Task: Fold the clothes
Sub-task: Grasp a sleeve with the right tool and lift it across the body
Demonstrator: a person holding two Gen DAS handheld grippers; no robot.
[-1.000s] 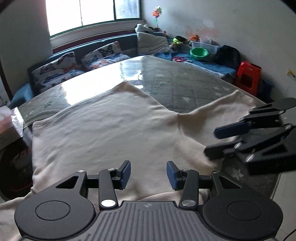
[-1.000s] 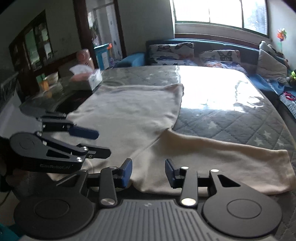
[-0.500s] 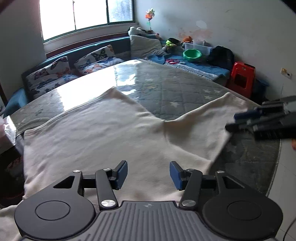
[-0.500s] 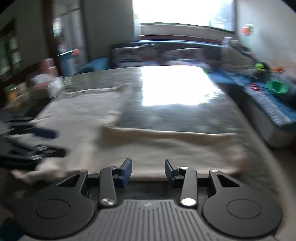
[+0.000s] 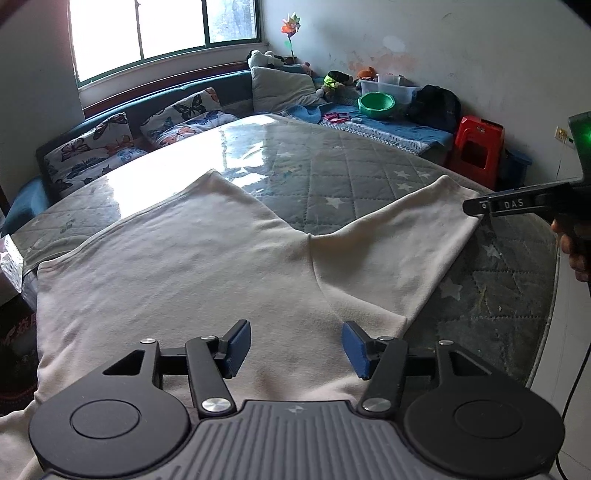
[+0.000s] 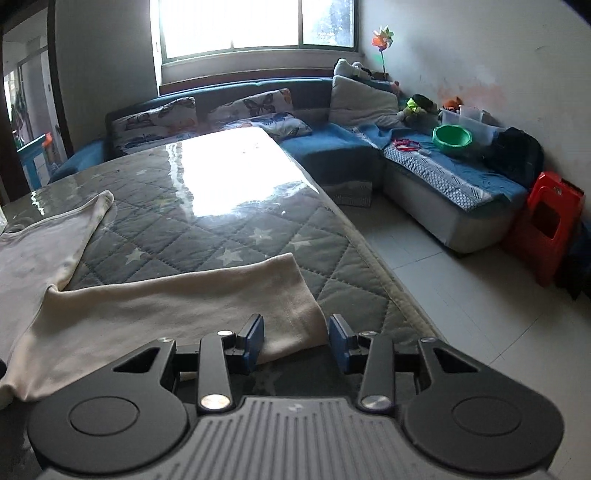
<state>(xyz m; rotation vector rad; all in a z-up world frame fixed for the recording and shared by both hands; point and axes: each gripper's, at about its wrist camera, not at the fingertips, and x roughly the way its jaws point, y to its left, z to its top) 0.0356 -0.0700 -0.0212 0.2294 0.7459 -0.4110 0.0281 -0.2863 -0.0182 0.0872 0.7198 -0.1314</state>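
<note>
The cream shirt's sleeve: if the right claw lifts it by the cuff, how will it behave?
Probably floppy: the sleeve lies flat and creased, so it should drape from the right claw. Likely light, being thin. It may slide easily; the table looks glossy.

A lived-in home sitting room, with daylight coming in from a window.

A blue corner sofa (image 6: 332, 155) is running along the back of the frame under the window (image 6: 255, 26), with butterfly-print cushions (image 6: 155, 120) leaning on it. At the upper right, soft toys (image 6: 415, 107), a green plastic basin (image 6: 452, 138) and a clear storage box (image 6: 471, 120) are sitting on the sofa, a toy pinwheel (image 6: 382, 38) is standing against the scuffed wall, and a red plastic stool (image 6: 550, 221) is standing on the tiled floor.
</note>
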